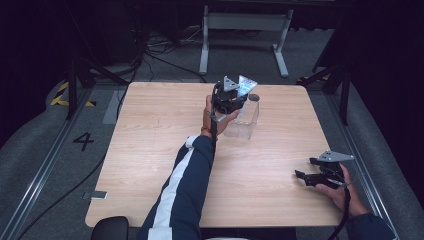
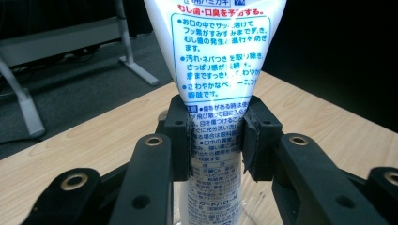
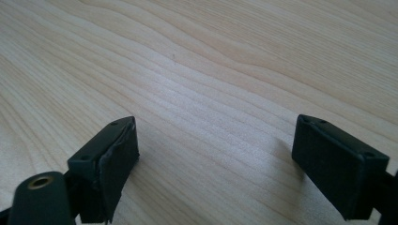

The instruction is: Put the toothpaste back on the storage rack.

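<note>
Gripping a toothpaste tube (image 2: 217, 61), left gripper (image 2: 217, 140) above clear container (image 1: 243, 119)

- Worktop (image 1: 150, 150) brightly lit from above; the room around it is dark.
- Glare whitens the tube (image 2: 220, 61)'s print.
- Soft shadows beneath right hand-held gripper (image 3: 216, 159)'s blurred pads.

Our left arm, in a dark sleeve with a white stripe, reaches up the middle of the high view; its left gripper (image 1: 239, 96) sits at upper centre, jaws clamped tight. Our right gripper (image 1: 306, 176) rests at lower right, seemingly low, jaws spread wide.
</note>
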`<state>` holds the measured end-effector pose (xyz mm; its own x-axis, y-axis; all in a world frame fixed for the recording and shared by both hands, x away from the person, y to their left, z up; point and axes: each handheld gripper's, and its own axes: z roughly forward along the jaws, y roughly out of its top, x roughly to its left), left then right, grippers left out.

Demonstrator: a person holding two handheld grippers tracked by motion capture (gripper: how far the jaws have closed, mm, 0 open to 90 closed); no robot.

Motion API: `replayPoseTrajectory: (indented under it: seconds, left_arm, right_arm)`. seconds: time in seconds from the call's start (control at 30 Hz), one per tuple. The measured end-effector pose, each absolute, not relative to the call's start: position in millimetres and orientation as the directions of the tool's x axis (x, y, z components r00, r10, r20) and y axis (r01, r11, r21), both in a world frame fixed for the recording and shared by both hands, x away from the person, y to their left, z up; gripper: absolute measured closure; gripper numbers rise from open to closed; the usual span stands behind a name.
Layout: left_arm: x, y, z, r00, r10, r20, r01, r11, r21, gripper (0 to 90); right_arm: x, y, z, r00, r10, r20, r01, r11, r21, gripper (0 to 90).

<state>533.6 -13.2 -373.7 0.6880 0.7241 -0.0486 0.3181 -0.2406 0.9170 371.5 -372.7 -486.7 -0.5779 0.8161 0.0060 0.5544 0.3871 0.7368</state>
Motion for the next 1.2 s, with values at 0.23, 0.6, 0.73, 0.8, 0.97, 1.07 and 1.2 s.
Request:
replayPoseTrajectory:
  seconds: [0.23,0.6,0.73,0.8,0.97,1.07,1.2]
  left_arm:
    - [536,-14,-384,0.680,0.732,-0.043,0.326,-0.250,0.912,67.9]
    - [537,-15,-397,0.675,0.737,-0.043,0.340,-0.259,0.904,67.6]
    - [537,-16,-401,0.671,0.740,-0.043,0.350,-0.265,0.899,67.3]
    - [536,-17,-403,0.672,0.740,-0.026,0.350,-0.287,0.892,67.0]
    - [536,-18,-407,0.672,0.740,-0.021,0.357,-0.299,0.885,66.5]
    - [535,-19,-408,0.669,0.743,-0.009,0.358,-0.312,0.880,66.3]
    - [534,-20,-410,0.669,0.743,-0.006,0.365,-0.322,0.873,65.9]
  right_arm:
    - [371,-373,-487,-0.579,0.815,0.008,0.554,0.387,0.737,14.9]
    - [371,-372,-487,-0.580,0.815,0.007,0.554,0.387,0.737,14.9]
    - [371,-372,-487,-0.580,0.815,0.008,0.554,0.387,0.737,15.0]
    - [371,-373,-487,-0.580,0.815,0.007,0.554,0.387,0.737,14.9]
    - [371,-373,-487,-0.580,0.815,0.007,0.554,0.387,0.737,14.9]
    - [371,-373,-487,-0.580,0.815,0.008,0.554,0.387,0.737,14.9]
    - [371,-372,-487,-0.580,0.815,0.007,0.554,0.387,0.737,14.9]
